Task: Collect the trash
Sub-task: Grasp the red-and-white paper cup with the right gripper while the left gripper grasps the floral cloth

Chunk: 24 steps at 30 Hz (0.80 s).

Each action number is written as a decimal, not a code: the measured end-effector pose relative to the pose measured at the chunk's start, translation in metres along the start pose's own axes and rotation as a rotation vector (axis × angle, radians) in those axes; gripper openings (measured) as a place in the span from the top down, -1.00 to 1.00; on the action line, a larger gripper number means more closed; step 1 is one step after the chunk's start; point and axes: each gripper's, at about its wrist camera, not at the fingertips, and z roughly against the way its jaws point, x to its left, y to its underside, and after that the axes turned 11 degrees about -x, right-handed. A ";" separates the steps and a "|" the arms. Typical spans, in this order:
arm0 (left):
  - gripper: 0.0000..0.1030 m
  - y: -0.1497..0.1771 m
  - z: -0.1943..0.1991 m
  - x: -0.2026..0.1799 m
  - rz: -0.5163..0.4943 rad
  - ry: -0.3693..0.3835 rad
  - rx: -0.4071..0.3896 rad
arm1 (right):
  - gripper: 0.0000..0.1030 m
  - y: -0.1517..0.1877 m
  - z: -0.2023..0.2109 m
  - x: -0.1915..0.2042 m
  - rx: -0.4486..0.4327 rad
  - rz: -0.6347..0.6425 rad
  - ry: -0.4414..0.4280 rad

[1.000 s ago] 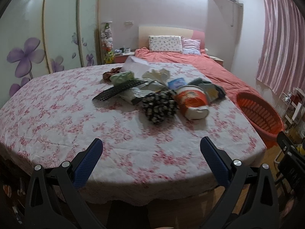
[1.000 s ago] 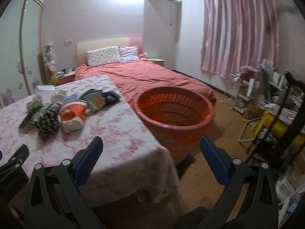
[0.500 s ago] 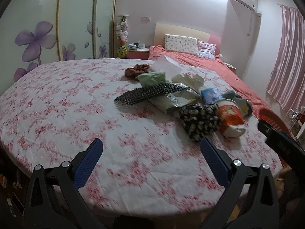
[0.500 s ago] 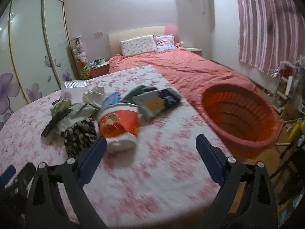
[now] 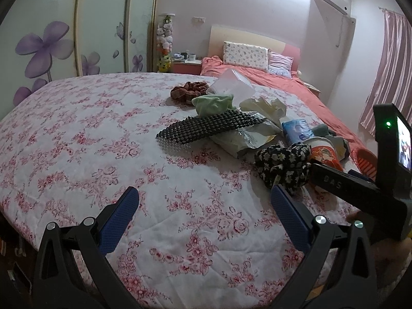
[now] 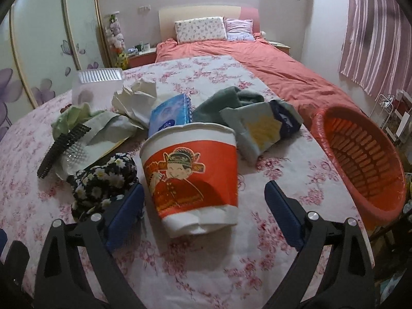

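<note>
Pink-flowered bedspread (image 6: 283, 170) covers the surface under both tongs. Right tongs (image 6: 203, 206) are spread wide, empty, with the paper cup (image 6: 190, 177) lying between the two pads; whether they touch it is unclear. The cup lies on its side, long axis running away from the tongs, white base nearest, open rim pointing toward the far pile. A flowered black cloth (image 6: 103, 180) sits just beside the left pad. An orange basket (image 6: 360, 159) stands off to the right. Left tongs (image 5: 203, 206) are also spread wide and empty, over bare spread; the cup (image 5: 324, 154) lies ahead to their right.
</note>
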 end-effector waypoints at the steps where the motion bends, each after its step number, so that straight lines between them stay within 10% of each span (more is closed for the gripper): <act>1: -0.96 0.000 -0.001 -0.001 0.000 0.003 0.001 | -0.56 -0.001 -0.003 0.002 0.009 0.009 -0.001; 24: -0.76 -0.015 -0.051 -0.071 -0.080 0.209 0.099 | -0.39 0.009 0.048 -0.074 -0.041 -0.079 0.037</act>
